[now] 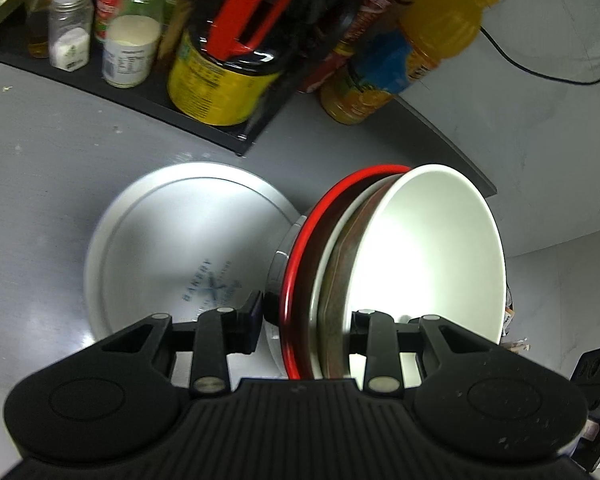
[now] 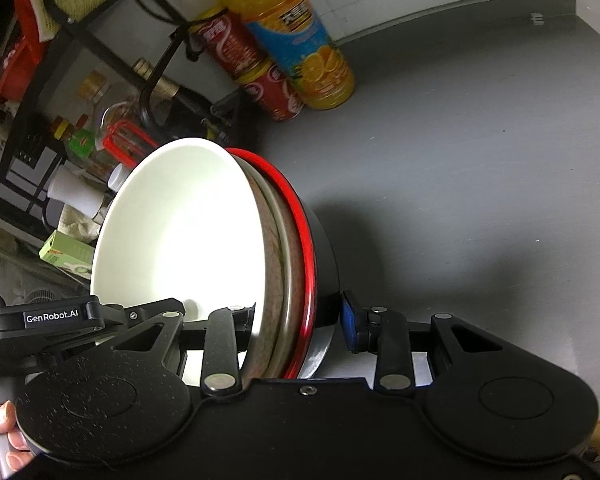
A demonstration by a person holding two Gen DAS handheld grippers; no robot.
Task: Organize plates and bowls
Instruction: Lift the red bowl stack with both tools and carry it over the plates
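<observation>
1. left wrist view: mounted just behind the left gripper [image 1: 306, 320], looking steeply down along its fingers, very close to the bowl stack [image 1: 380, 264].
2. right wrist view: same setup behind the right gripper [image 2: 300, 320], tilted down.
3. shared: bowl stack [image 2: 220, 248], orange juice bottle [image 1: 432, 48] [image 2: 300, 44], grey counter [image 1: 60, 152] [image 2: 460, 184].

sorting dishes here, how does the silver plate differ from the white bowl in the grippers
The silver plate lies flat on the grey counter; the white bowl is held on edge, nested in a stack. The plate is shallow, metallic and printed; the bowl is deep, plain and glossy. Both are round.
</observation>
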